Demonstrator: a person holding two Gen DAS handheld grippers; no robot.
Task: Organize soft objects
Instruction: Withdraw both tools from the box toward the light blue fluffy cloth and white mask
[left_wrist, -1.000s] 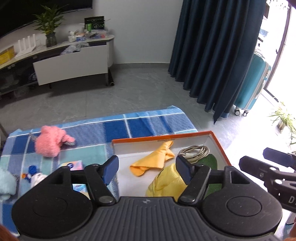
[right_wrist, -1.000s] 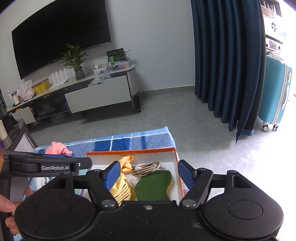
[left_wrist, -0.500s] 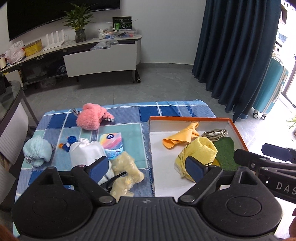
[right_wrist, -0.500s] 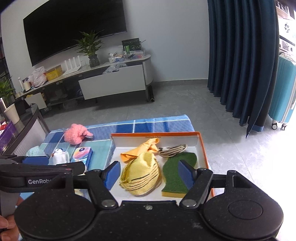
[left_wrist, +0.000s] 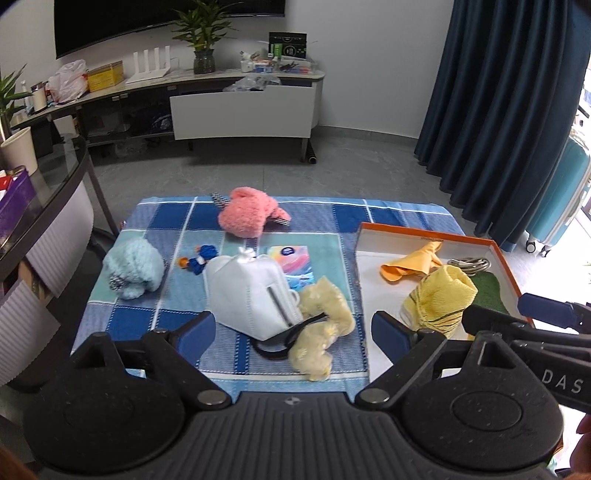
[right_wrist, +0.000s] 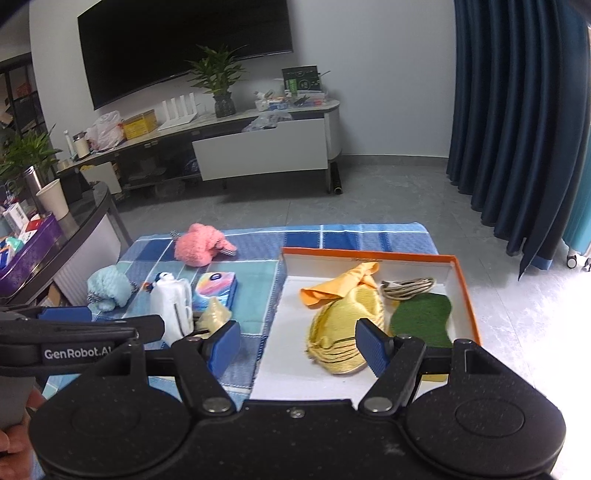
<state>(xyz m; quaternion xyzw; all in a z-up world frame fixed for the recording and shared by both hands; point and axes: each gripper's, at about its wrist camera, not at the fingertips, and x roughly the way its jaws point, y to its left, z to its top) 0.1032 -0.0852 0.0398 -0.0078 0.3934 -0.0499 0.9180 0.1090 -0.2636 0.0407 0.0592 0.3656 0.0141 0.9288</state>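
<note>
Both units are swinging away from the orange box (left_wrist: 436, 233) toward the loose toys; left gripper (left_wrist: 293, 330) and right gripper (right_wrist: 297, 341) are standing wide, carrying nothing, so the next pick is pending.

Your left wrist camera looks steeply down over the checked cloth (left_wrist: 166, 321), close above its near edge. Your right one sits further right, over the orange-rimmed box (right_wrist: 466, 291). Both share cloth, box and far TV cabinet (left_wrist: 243, 107).

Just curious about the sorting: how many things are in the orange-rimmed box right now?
4: an orange cloth at the back, a grey cable beside it, a yellow cloth in the middle, a green pad on the right. Smaller things underneath may be hidden.
</note>
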